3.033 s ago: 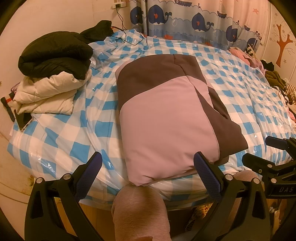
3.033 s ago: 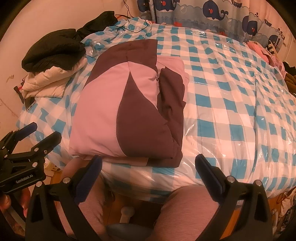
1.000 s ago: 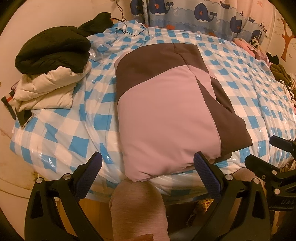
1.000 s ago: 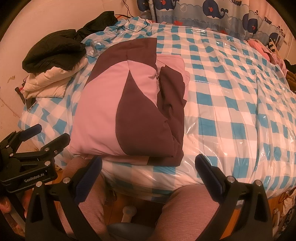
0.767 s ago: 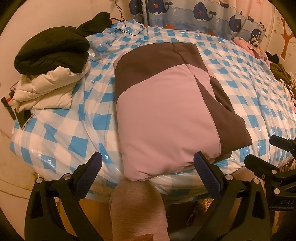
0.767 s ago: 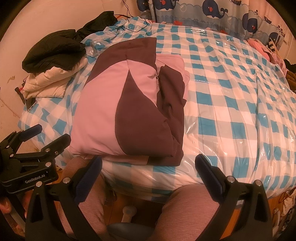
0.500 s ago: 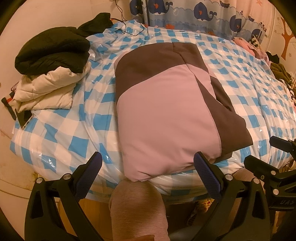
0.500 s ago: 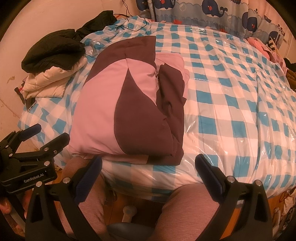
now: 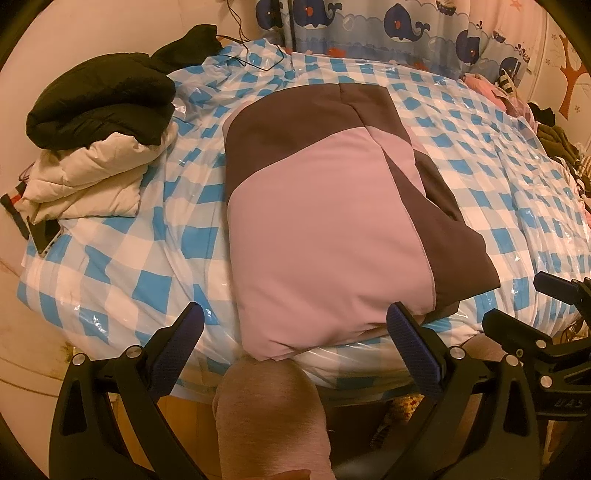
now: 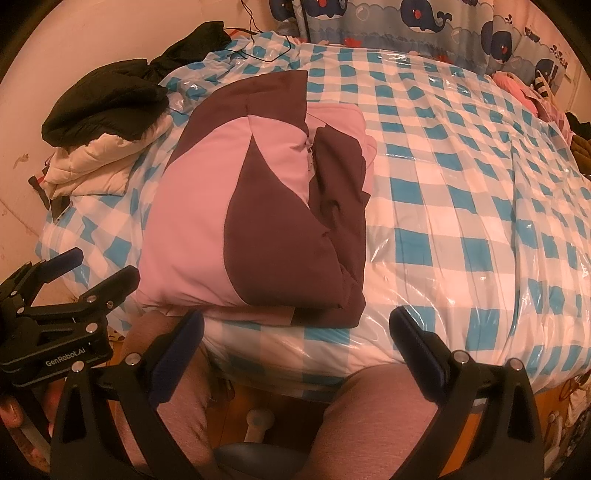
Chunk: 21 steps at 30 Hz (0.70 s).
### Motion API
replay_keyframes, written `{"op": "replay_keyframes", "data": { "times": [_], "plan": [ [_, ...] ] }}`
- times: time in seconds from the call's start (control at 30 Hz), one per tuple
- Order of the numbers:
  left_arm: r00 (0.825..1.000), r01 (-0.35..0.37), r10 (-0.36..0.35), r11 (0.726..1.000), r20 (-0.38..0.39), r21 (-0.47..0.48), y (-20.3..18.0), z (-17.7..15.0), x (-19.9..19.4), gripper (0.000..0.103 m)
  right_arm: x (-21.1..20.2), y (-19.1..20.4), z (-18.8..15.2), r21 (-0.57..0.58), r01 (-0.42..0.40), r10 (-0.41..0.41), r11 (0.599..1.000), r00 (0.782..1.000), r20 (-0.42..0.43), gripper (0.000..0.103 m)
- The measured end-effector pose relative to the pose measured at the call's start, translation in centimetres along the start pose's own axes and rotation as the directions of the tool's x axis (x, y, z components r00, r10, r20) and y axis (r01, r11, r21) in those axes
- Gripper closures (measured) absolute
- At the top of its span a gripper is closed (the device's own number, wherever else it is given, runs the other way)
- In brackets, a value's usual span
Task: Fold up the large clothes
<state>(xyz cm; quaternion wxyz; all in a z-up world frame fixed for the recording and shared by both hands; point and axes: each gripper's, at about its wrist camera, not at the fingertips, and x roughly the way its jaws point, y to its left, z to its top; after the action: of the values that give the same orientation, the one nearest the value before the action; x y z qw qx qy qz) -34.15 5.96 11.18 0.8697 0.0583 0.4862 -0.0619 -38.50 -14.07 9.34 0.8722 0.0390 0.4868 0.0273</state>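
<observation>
Blue-and-white checked bed [image 9: 155, 284], covered in clear plastic sheeting, fills both wrist views; whale-print curtain [image 9: 406, 26] hangs behind its far edge. Folded pink-and-brown jacket [image 9: 332, 221] lies flat on the bed, its near hem at the mattress edge.

Left claw [image 9: 295, 332]: jaws spread wide, nothing between them. It hangs just short of the bed edge, with the jacket's near hem directly ahead; the right-hand fingertip overlaps the hem in view, but whether it touches cannot be told. Person's knee in pink trousers [image 9: 269, 417] sits below the claw.

Right claw [image 10: 295, 332]: also spread wide and empty, held off the bed edge. Jacket [image 10: 258, 221] lies ahead and to its left, bare checked cover ahead and to its right.

Far ahead-left of both claws: folded black coat [image 9: 99, 99] stacked on cream puffer jacket [image 9: 85, 184], near the bed's corner. Left claw also shows at the left edge of the right wrist view [image 10: 90, 269], open there too.
</observation>
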Motion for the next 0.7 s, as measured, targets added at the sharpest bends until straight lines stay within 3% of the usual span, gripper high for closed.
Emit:
{"op": "replay_keyframes", "data": {
  "times": [0.7],
  "plan": [
    [1.000, 0.007, -0.007, 1.000, -0.006, 0.002, -0.43, -0.06, 0.19, 0.008, 0.07, -0.09, -0.05, -0.001, -0.002, 0.002, 1.000, 1.000, -0.002, 0.007]
  ]
}}
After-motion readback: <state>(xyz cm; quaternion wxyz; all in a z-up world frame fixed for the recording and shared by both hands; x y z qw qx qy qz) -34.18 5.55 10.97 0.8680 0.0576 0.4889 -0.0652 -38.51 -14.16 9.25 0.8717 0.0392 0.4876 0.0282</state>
